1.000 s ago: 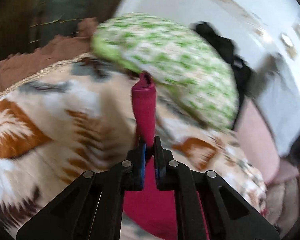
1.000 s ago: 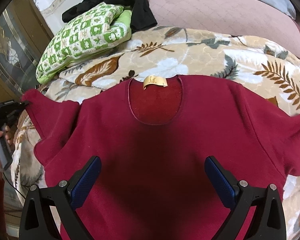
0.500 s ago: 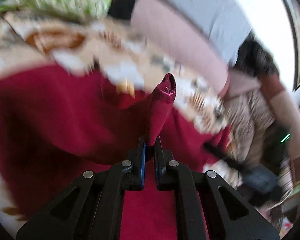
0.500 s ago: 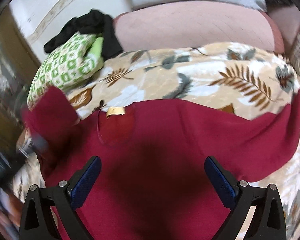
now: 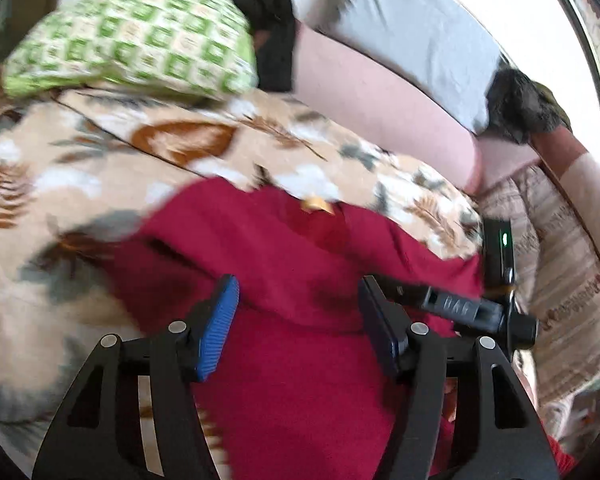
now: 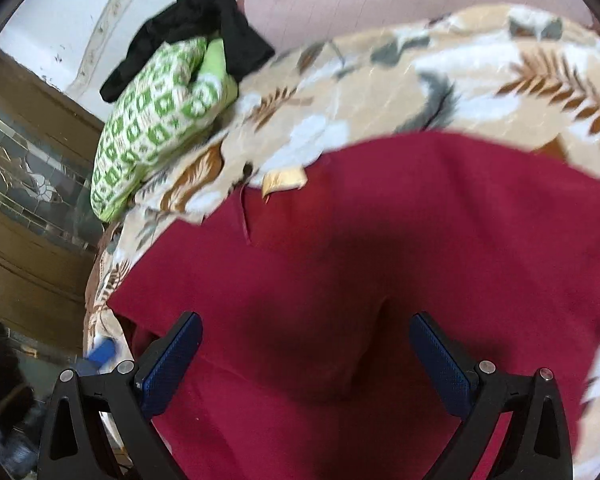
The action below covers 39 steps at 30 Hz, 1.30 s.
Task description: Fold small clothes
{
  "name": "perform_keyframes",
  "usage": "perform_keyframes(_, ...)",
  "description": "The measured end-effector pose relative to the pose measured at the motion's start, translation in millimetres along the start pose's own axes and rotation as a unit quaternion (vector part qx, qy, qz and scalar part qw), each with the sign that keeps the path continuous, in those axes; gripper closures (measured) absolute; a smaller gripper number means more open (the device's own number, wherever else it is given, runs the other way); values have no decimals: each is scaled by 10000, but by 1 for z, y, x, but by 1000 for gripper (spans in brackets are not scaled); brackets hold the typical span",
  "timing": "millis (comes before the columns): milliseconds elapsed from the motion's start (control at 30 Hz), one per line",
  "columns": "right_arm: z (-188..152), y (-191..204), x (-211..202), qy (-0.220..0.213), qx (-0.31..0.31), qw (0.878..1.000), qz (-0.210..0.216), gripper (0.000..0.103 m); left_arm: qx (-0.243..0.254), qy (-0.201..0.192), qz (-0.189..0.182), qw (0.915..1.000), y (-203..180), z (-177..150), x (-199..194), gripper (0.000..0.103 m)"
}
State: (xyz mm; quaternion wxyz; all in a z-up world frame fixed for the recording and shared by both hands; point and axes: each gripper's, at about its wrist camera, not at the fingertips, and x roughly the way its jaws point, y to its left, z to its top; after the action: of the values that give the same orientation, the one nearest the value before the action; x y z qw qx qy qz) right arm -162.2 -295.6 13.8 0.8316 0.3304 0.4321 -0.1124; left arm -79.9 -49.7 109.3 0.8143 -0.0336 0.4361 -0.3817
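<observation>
A dark red sweater (image 5: 292, 272) with a tan neck label (image 5: 318, 203) lies on a leaf-print blanket (image 5: 80, 168). Its left sleeve lies folded in across the body. My left gripper (image 5: 298, 312) is open and empty just above the sweater. In the right wrist view the sweater (image 6: 380, 280) fills the lower frame, its label (image 6: 284, 180) at the top edge. My right gripper (image 6: 306, 344) is open and empty above the sweater's middle. The other gripper's black body (image 5: 460, 306) shows at the right of the left wrist view.
A green-and-white patterned pillow (image 5: 140, 44) and black clothes (image 5: 268, 12) lie at the back of the bed. A pink sheet (image 5: 380, 92) and a grey pillow (image 5: 412, 40) lie behind. A wooden glass-panelled cabinet (image 6: 28, 184) stands at the left.
My left gripper carried the red sleeve across over the sweater, then opened and let it go. The right gripper stayed open and shifted over the sweater.
</observation>
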Motion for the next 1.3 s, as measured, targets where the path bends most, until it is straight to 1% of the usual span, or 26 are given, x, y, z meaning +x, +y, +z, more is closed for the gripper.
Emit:
perform_keyframes(67, -8, 4, 4, -66, -270, 9971, -710, 1, 8, -89, 474, 9988, 21, 2, -6, 41)
perform_keyframes(100, -10, 4, 4, -85, -352, 9951, -922, 1, -52, -86, 679, 9976, 32, 2, -6, 41)
perform_keyframes(133, -13, 3, 4, -121, -417, 9930, -1099, 1, -128, -81, 773, 9969, 38, 3, -5, 41)
perform_keyframes(200, -20, -4, 2, -198, -303, 9919, -1215, 1, -440, -43, 850, 9954, 58, 1, -8, 41)
perform_keyframes(267, -24, -9, 5, -296, -152, 9936, -1077, 0, -634, -38, 874, 9941, 69, -2, -13, 41)
perform_keyframes(300, -23, -6, 8, -351, -240, 9934, -1061, 5, -668, -76, 907, 9936, 69, -2, -14, 41)
perform_keyframes(333, -22, 0, 10, -376, -407, 9936, -987, 35, -667, -111, 947, 9932, 69, -3, -16, 41)
perform_keyframes(367, -21, 7, 12, -353, -592, 9926, -1003, 57, -664, -132, 991, 9928, 69, -1, -17, 41)
perform_keyframes(400, -20, 14, 11, -325, -784, 9896, -1161, 82, -663, -154, 1026, 9924, 67, 1, -18, 41)
perform_keyframes(433, -17, 17, 4, -366, -884, 9899, -1049, 99, -657, -211, 1037, 9922, 64, 4, -19, 41)
perform_keyframes(467, -13, 16, -8, -472, -888, 9917, -805, 99, -655, -266, 1046, 9920, 62, 8, -19, 41)
perform_keyframes(500, -9, 15, -26, -658, -890, 9911, -742, 99, -652, -332, 1079, 9915, 59, 11, -21, 41)
perform_keyframes(533, -5, 15, -48, -939, -1006, 9870, -825, 99, -642, -362, 1108, 9911, 57, 15, -20, 41)
perform_keyframes(600, 3, 12, -85, -1445, -1278, 9738, -1204, 99, -593, -378, 1111, 9913, 51, 19, -16, 41)
perform_keyframes(667, 16, -5, -101, -1559, -1233, 9684, -1510, 99, -550, -332, 1087, 9920, 45, 21, -10, 41)
perform_keyframes(733, 27, -24, -101, -1506, -1059, 9689, -1652, 99, -501, -224, 1061, 9928, 36, 19, 1, 41)
perform_keyframes(833, 38, -52, -75, -1112, -900, 9688, -2024, 99, -281, 162, 1043, 9940, 19, 10, 33, 41)
perform_keyframes(900, 41, -72, -54, -718, -759, 9692, -2228, 99, -96, 492, 1049, 9932, 9, 0, 56, 41)
perform_keyframes(933, 41, -82, -50, -540, -649, 9720, -2192, 99, -28, 598, 1101, 9921, 7, -4, 64, 41)
perform_keyframes(967, 42, -92, -51, -407, -471, 9779, -1996, 99, 88, 771, 1254, 9891, 4, -11, 77, 41)
perform_keyframes(1000, 42, -99, -59, -467, -301, 9817, -1823, 97, 154, 884, 1345, 9868, 4, -16, 86, 41)
perform_keyframes(1067, 37, -107, -80, -753, -42, 9811, -1782, 92, 238, 962, 1485, 9839, 3, -25, 95, 41)
perform_keyframes(1100, 34, -107, -88, -846, -23, 9802, -1792, 88, 257, 940, 1518, 9836, 3, -27, 97, 41)
perform_keyframes(1167, 26, -99, -94, -869, -220, 9834, -1575, 86, 246, 851, 1538, 9841, 2, -32, 97, 37)
perform_keyframes(1233, 22, -90, -86, -718, -402, 9869, -1387, 86, 217, 839, 1554, 9840, 3, -35, 99, 36)
perform_keyframes(1300, 20, -88, -70, -547, -432, 9898, -1245, 86, 241, 815, 1592, 9836, 2, -37, 99, 36)
